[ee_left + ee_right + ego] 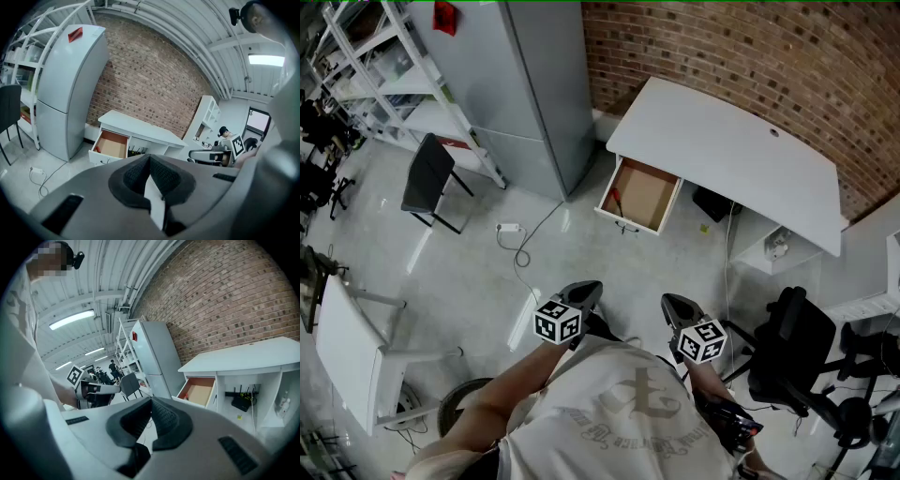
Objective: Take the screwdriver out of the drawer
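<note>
Head view: under the worktop (741, 155) the drawer (644, 192) stands open, the red screwdriver (616, 199) inside at its left edge, well apart from left gripper (583, 292) and right gripper (679, 306).
Left gripper view: fingers clenched, empty.
Right gripper view: fingers clenched, empty.

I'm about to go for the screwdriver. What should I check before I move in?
1. Drawer open: ok.
2. Screwdriver in sight: ok, its red handle lies along the drawer's left side in the head view.
3. Left gripper empty: ok, jaws together on nothing.
4. Right gripper ready to grasp: not ok, jaws shut and empty.
5. Drawer within reach: not ok, a stretch of floor lies between both grippers and the desk.
6. Which way the screwdriver's tip points: cannot tell, too small.
</note>
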Motion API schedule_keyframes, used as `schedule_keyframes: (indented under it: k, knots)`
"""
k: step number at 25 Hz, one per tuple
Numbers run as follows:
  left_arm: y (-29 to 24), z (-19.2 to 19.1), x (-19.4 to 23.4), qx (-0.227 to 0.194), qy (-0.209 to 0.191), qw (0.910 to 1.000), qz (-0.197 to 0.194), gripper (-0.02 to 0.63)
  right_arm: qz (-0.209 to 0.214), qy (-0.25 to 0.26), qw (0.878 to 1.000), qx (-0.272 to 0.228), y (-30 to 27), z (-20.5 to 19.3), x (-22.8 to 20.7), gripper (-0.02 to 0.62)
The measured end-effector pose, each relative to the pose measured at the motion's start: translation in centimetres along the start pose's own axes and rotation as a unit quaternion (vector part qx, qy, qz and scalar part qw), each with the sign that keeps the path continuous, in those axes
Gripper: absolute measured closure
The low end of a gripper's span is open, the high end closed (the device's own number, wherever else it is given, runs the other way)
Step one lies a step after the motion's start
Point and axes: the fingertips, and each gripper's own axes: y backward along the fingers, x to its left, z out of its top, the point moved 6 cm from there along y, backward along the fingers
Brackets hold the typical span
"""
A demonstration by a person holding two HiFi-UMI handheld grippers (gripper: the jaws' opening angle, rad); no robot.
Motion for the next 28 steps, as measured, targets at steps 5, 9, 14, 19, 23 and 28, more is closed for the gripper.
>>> schedule_keyframes:
  k: [5,9,14,19,23,28]
  knots:
    - [0.6,-1.3,-1.6,0.011,0.001,0.9999,0.006,0.586,0.006,-0.009,1.000,0.014,1.4,-1.6,0.8,0.572]
    - [0.0,-1.2,-3.4,0.014,-0.008,0.9999,-0.002,0.586,0.001,-0.012,1.000,0.015,2.4,-1.9,0.5,0.572]
    - [-0.3,-0.5,-4.8,0.023,-0.027,0.9994,-0.002,0.586,0.012,-0.011,1.000,0.007,3.1,-1.5,0.3,0.572]
    - [-0.8,0.8,-5.3,0.016,-0.046,0.9988,0.000,0.586,0.014,-0.013,1.000,-0.003,3.2,-1.3,-0.3,0.572]
    - [-0.6,1.2,-5.6,0.014,-0.052,0.9986,0.000,0.586,0.018,-0.010,1.000,-0.005,3.1,-0.9,-0.2,0.572]
    - [-0.9,2.1,-4.9,0.002,-0.048,0.9988,0.012,0.586,0.020,-0.006,1.000,-0.004,2.7,-0.3,-0.9,0.572]
